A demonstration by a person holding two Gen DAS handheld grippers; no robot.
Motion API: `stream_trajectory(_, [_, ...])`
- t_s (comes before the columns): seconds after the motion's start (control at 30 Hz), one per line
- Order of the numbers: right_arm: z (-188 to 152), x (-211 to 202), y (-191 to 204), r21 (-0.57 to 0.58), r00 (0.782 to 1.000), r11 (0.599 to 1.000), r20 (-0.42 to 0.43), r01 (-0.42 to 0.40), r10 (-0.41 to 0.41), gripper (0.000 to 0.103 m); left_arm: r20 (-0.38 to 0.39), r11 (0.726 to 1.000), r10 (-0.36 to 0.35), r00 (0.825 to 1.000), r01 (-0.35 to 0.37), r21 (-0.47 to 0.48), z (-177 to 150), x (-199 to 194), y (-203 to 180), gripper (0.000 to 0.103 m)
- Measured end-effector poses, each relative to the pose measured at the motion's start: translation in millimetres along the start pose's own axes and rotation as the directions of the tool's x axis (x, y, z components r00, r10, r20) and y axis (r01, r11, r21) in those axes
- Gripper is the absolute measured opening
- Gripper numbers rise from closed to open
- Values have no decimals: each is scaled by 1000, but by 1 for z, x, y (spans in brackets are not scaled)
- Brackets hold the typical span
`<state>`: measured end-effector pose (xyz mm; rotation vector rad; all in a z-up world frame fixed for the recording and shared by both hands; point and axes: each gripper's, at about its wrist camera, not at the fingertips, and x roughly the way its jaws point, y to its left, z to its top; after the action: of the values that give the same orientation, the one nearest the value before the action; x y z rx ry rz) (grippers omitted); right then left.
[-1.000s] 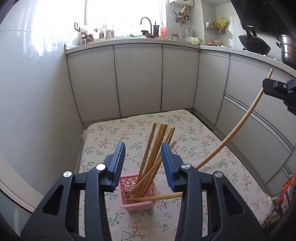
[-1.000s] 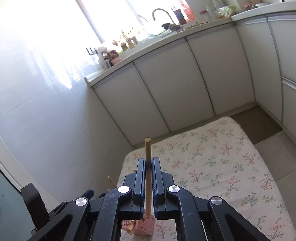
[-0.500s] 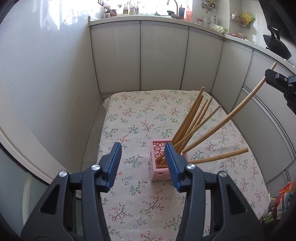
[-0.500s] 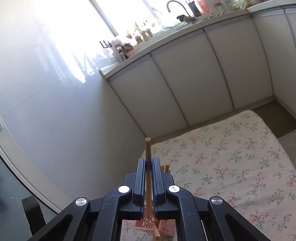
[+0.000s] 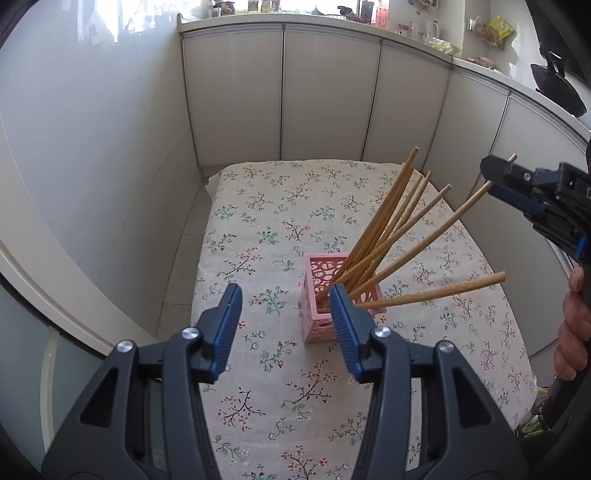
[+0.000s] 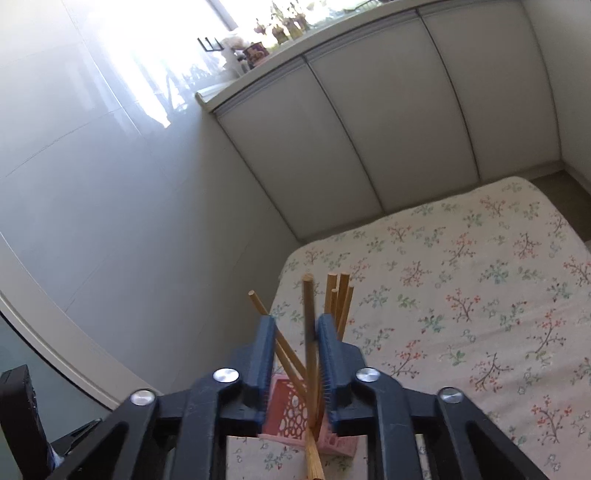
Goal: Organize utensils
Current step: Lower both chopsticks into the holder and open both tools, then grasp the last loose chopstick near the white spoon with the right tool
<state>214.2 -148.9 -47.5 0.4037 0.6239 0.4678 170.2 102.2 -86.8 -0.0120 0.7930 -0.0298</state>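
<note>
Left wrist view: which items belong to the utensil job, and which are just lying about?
Job: wooden chopsticks, pink slotted holder, right tool, left tool.
Lying about: wok, floral cloth, countertop bottles.

A basket [image 5: 320,295] stands on the cloth-covered desk [image 5: 258,221], nearer its right edge than its left. Chopsticks [image 5: 384,221] stand in the basket, fanning toward the right edge. The left hand-held gripper [image 5: 286,325] hangs over the near part of the desk, just before the basket. The right hand-held gripper [image 6: 293,354] is above the basket, a chopstick [image 6: 309,332] between its fingers. Cabinets [image 5: 325,96] stand behind the far edge.
</note>
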Motion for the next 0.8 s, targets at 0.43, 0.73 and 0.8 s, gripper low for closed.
stream_trajectory(0.43, [11, -83, -26, 9, 999, 999, 27, 40, -40, 58, -111, 995, -66, 992, 74, 67, -22, -2, -21, 67])
stream_trajectory(0.73, [-11, -86, -73, 31, 985, 991, -119, 132, -128, 61, -172, 991, -52, 984, 71, 110, -38, 6, -32, 68])
stream_trajectory(0.8, [-22, -70, -81, -1, 968, 989, -202, 151, -148, 61, -176, 992, -54, 983, 72, 101, -39, 6, -32, 68])
